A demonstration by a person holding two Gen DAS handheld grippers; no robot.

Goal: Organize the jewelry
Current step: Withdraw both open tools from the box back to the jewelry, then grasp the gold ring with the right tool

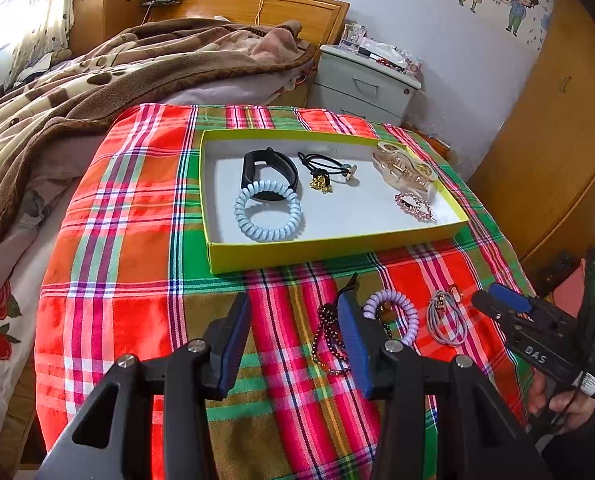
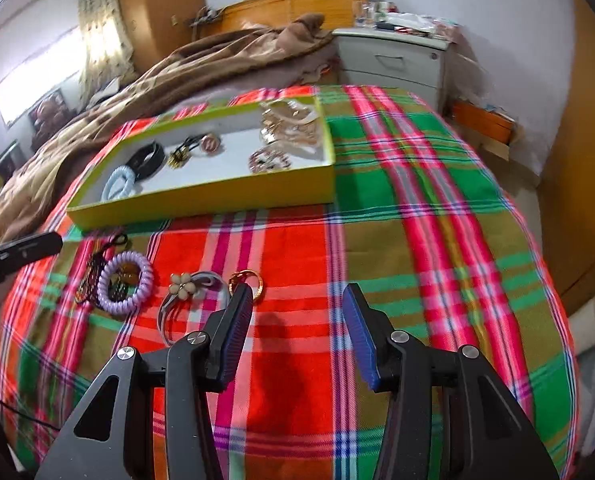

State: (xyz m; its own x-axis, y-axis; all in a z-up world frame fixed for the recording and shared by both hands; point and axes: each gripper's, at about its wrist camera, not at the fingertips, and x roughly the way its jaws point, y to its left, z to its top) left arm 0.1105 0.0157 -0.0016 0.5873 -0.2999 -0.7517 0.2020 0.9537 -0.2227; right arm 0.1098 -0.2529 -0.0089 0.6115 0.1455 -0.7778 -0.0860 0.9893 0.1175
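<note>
A yellow-green tray (image 1: 317, 250) (image 2: 201, 200) on the plaid cloth holds a black band (image 1: 269, 172), a pale blue coil tie (image 1: 267, 216), a black tie with gold charm (image 1: 325, 172), a clear claw clip (image 1: 403, 170) and a pink beaded piece (image 1: 415, 205). In front of the tray lie a dark bead bracelet (image 1: 329, 340), a purple coil tie (image 1: 393, 316) (image 2: 125, 282), a grey flower tie (image 1: 445, 320) (image 2: 185, 292) and a gold ring (image 2: 247, 280). My left gripper (image 1: 293, 332) is open, empty, above the cloth beside the bracelet. My right gripper (image 2: 299, 320) is open, empty, next to the ring.
The plaid cloth (image 1: 137, 240) covers a small table whose edges fall away on all sides. A bed with a brown blanket (image 1: 97, 80) lies at the left. A grey nightstand (image 1: 365, 84) stands behind. Wooden wardrobes (image 1: 557, 140) stand at the right.
</note>
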